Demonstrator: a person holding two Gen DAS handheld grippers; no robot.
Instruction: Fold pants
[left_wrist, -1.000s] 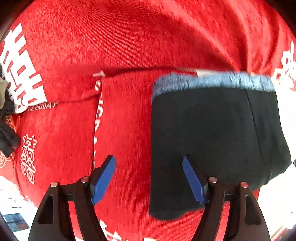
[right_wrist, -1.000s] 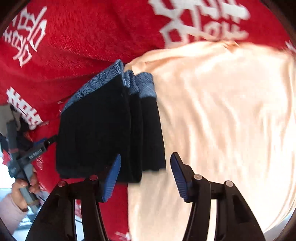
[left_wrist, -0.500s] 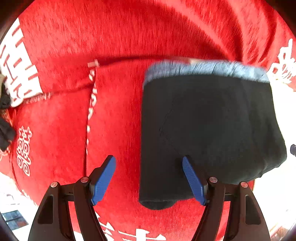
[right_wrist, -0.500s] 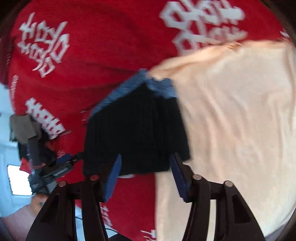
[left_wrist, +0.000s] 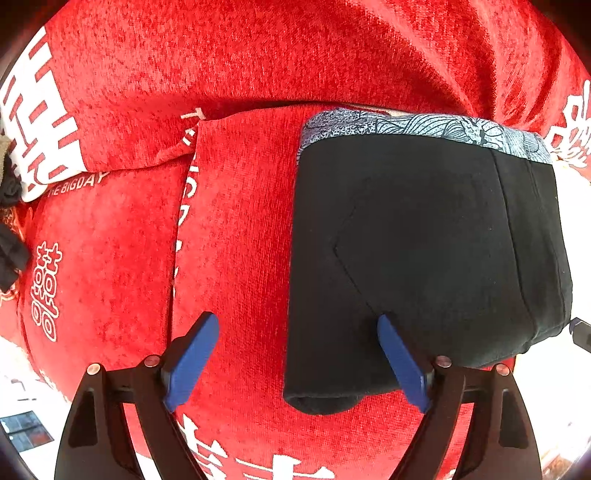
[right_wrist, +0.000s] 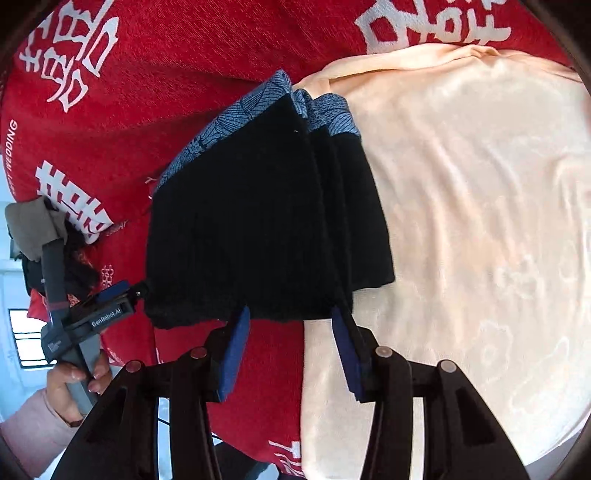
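My left gripper (left_wrist: 297, 354) points straight down with its blue pads spread wide; its jaws have just been opening. Only the near left corner of the folded pants (left_wrist: 424, 251) lies between the pads, and the left pad (left_wrist: 192, 360) hangs over bare cloth, so nothing is pinched. My right gripper (right_wrist: 290, 350) tilts steeply down, its pads apart at about half spread after closing in a little. The near hem of the pants (right_wrist: 266, 225) sits just ahead of its tips; I cannot tell whether the pads touch the fabric.

I see no containers.

Readable writing: the red blanket (left_wrist: 258, 66) under everything carries large white Chinese double-happiness characters, and small white capitals that read "THE BIGDAY" (left_wrist: 75, 186). In the right wrist view, the edge of the blanket shows "WEDDING" (right_wrist: 11, 144), and my left gripper's body (right_wrist: 88, 321), held in a hand (right_wrist: 74, 384) with a pink sleeve, bears the label "GenRobot.AI".

The pants are black, folded into a compact stacked rectangle with several layers showing along the right edge. A blue-grey waistband printed with a fine leaf pattern runs along the far end. They lie on the red blanket, their right side overlapping a pale peach cloth (right_wrist: 480, 221) spread beside it.
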